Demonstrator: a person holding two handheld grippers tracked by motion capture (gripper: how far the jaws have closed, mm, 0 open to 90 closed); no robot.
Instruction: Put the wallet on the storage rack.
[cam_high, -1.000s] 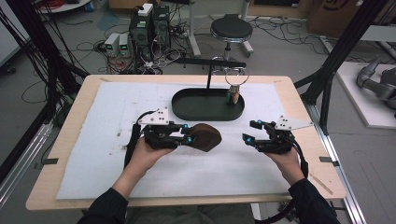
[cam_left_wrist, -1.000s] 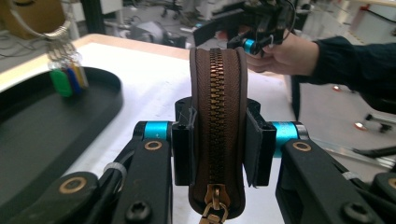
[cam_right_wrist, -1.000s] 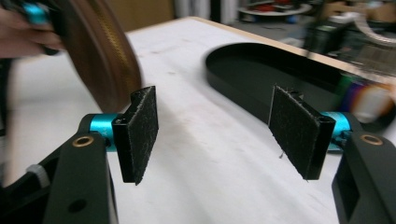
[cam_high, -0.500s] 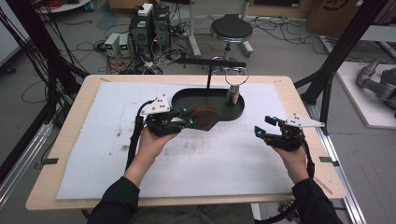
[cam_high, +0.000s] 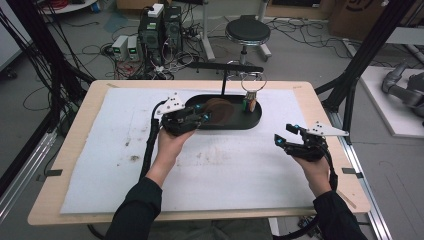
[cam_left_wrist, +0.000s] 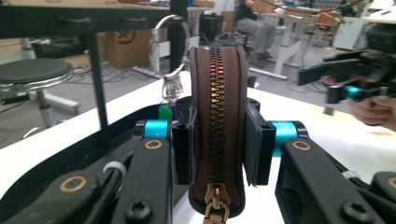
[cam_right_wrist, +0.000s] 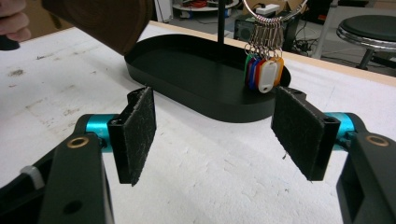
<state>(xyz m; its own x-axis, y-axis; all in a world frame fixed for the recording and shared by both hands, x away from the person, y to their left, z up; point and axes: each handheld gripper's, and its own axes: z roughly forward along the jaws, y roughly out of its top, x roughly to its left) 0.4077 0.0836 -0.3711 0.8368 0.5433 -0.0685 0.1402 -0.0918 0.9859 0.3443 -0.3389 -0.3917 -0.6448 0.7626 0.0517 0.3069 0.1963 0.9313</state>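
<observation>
left jaws: the left gripper (cam_high: 200, 119) is clamped on 1 brown pouch (cam_left_wrist: 218, 126), both pads flat against its sides, zip edge up, pull tab at the near end.
right jaws: the right gripper (cam_right_wrist: 219, 135) is wide open with nothing between the pads; it hangs over the white mat (cam_high: 225, 165), well apart from the tray.
change: the left hand has carried the pouch from the middle of the mat up and forward to the black tray (cam_high: 250, 122); the right hand has drawn back toward the table's right edge.
pouch now: in the high view the pouch (cam_high: 219, 111) sits over the tray's left half; whether it touches the tray floor I cannot tell.
meaning: judged from this, the carry is nearly over and the job is close to done; what is left is to lower the pouch into the tray and let go.
risk: the key ring (cam_high: 250, 97) hangs from the stand's bar (cam_high: 225, 66) over the tray's right half, so the pouch should go down clear of it.
count: 1 pouch, 1 tray, 1 stand, 1 ring with about 5 coloured tags (cam_right_wrist: 262, 72), 1 mat, 1 table (cam_high: 75, 125), 2 grippers.
</observation>
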